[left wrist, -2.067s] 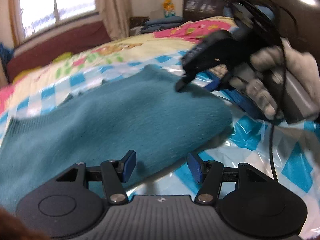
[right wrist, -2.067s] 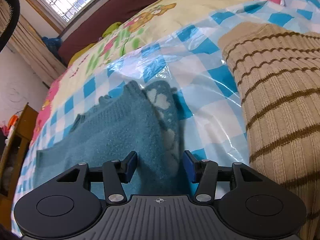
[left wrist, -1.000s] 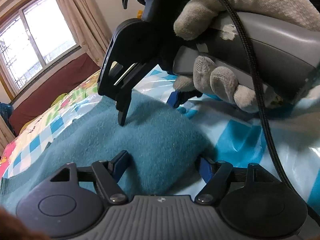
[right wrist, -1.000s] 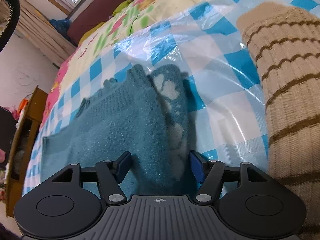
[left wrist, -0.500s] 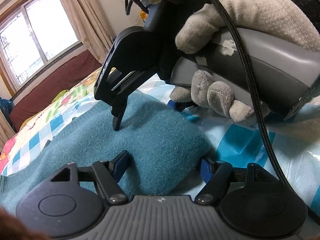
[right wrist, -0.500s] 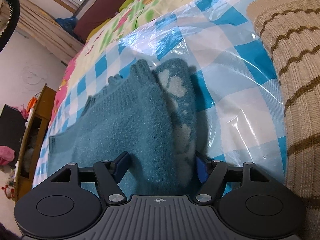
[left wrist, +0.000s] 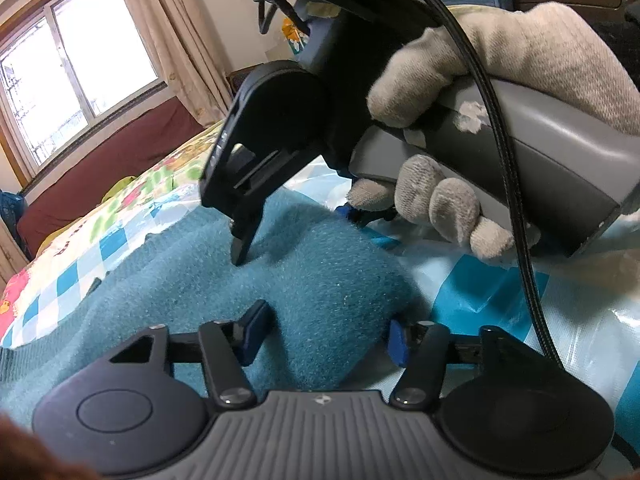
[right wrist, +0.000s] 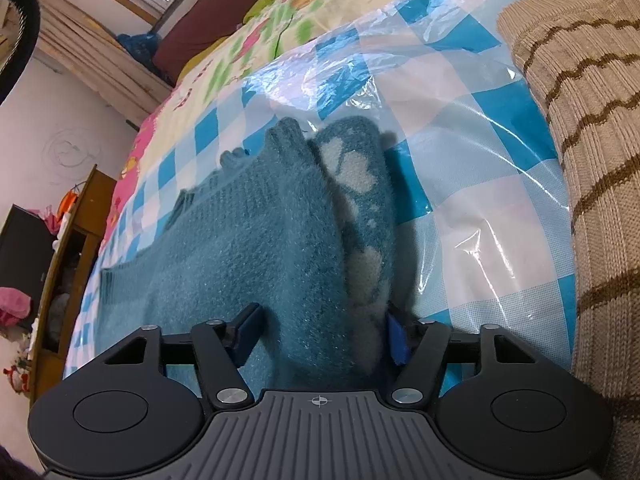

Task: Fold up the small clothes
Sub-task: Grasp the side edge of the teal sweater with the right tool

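A fuzzy teal sweater lies folded on the blue-checked plastic sheet over the bed. My left gripper is open, its blue pads either side of the sweater's folded corner. My right gripper shows in the left wrist view, held by a gloved hand, with one finger tip pressing on top of the sweater. In the right wrist view the right gripper is open astride the folded edge of the sweater, where a white patterned side shows.
A beige sweater with brown stripes lies at the right. A floral bedsheet covers the far bed. A wooden shelf stands at the left. A window with curtains is behind. A black cable hangs from the right gripper.
Both grippers have closed in on the sweater's folded corner, and their jaws have widened slightly. The right gripper has come close in front of the left camera.
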### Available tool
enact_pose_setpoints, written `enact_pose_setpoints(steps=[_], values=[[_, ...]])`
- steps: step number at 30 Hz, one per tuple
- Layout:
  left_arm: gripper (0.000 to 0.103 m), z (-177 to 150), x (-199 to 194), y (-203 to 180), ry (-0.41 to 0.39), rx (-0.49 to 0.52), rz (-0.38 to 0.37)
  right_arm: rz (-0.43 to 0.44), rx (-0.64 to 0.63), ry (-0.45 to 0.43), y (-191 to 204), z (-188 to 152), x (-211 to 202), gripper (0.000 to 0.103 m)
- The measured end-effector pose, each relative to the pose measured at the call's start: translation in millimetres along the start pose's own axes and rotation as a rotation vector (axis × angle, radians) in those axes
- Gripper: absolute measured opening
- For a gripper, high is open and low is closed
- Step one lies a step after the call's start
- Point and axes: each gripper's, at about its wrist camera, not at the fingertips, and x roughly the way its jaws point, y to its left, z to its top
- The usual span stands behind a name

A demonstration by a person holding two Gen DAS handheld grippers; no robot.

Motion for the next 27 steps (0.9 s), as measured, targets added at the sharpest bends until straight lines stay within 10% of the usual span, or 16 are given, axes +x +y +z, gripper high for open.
enact_pose_setpoints(steps=[13,27], values=[[0.042,4.5,-20.5,9.4,-0.047,-0.044,0.003,0.016,0.036,-0.029,5.6,2.6,-17.9,0.033],[0.055,0.2,-8.9,-11.4,-0.045,-0.003,0.061,0.004,0.051,-0.025,9.5,4.5,-20.7,0.031]])
